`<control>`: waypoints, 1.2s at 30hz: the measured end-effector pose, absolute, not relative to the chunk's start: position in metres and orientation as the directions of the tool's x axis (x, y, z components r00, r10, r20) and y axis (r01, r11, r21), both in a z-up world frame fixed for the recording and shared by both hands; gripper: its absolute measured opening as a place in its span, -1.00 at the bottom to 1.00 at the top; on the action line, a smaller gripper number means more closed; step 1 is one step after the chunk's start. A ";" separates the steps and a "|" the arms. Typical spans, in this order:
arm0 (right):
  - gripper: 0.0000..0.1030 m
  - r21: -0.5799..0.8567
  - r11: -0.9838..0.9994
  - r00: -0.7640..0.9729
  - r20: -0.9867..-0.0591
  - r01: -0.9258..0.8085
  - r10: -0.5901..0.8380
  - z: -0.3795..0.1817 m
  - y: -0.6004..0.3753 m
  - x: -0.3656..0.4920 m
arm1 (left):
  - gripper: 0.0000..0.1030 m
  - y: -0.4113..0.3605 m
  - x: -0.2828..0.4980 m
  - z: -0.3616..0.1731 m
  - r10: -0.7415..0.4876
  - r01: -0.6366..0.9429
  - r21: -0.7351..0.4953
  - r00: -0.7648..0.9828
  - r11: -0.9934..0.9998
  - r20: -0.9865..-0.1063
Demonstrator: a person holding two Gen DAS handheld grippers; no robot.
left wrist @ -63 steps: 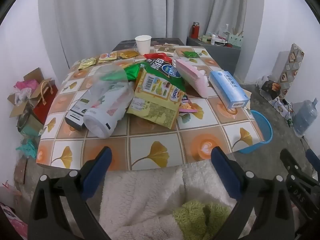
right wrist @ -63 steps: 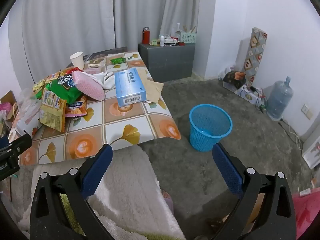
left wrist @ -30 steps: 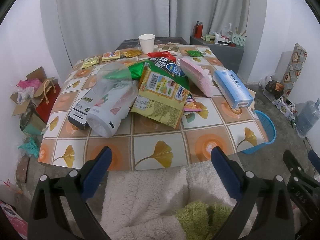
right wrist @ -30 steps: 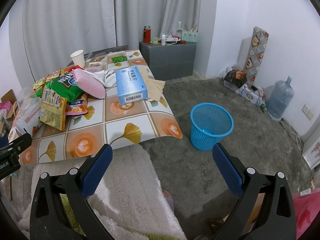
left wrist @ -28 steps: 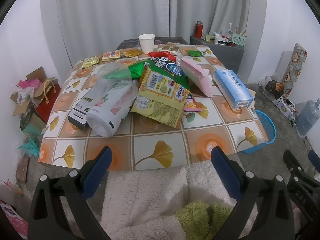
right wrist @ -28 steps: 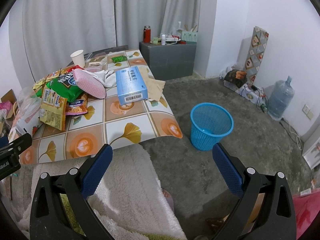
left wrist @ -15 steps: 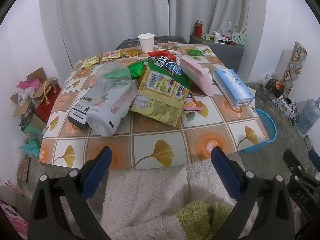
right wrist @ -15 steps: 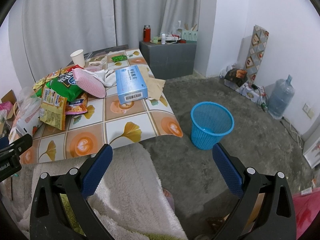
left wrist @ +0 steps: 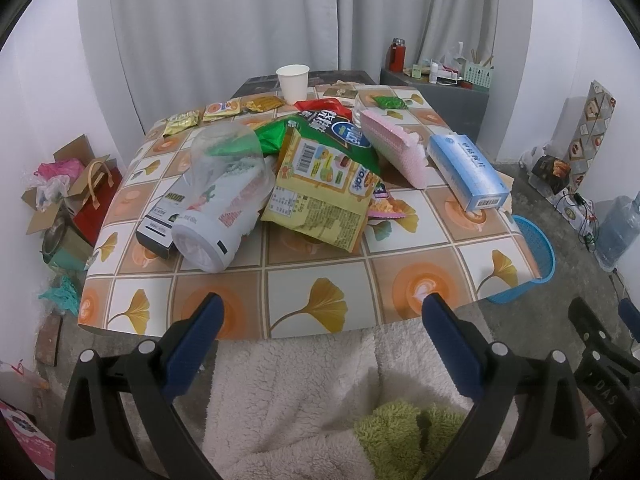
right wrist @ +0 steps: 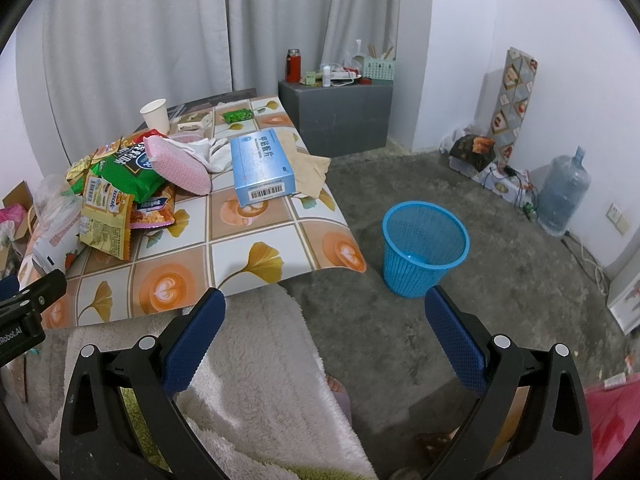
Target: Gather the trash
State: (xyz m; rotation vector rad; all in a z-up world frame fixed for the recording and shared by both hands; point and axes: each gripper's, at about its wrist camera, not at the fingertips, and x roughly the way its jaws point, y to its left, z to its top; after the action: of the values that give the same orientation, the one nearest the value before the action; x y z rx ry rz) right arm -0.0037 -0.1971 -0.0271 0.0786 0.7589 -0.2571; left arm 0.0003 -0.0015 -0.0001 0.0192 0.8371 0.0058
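— Two grippers, what state?
— Left gripper (left wrist: 318,316) and right gripper (right wrist: 325,308) hover before the counter (left wrist: 304,272), jaws released, grasping nothing.
— And the trash?
— Snack wrappers (left wrist: 320,188) (heaped mid-counter) beside a toppled plastic canister (left wrist: 220,200) and blue box (right wrist: 262,170); a blue wastebasket (right wrist: 424,248) stands on the floor nearby.
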 end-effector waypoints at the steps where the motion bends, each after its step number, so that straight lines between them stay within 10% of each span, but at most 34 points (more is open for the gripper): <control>1: 0.85 -0.022 0.966 0.696 -0.689 0.258 -0.202 -0.028 -0.197 -0.004 | 0.89 0.010 -0.002 -0.003 0.013 0.002 0.019 0.669 1.000 -0.743; 36: 0.85 -0.045 0.964 0.724 -0.651 0.262 -0.227 -0.015 -0.184 0.004 | 0.89 0.021 -0.008 -0.014 -0.076 0.066 -0.043 0.667 0.997 -0.741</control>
State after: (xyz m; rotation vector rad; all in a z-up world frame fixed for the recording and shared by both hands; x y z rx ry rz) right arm 0.0037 -0.1836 -0.0151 0.0514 0.7112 -0.2703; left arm -0.0079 0.0215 -0.0138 -0.0125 0.8366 -0.0803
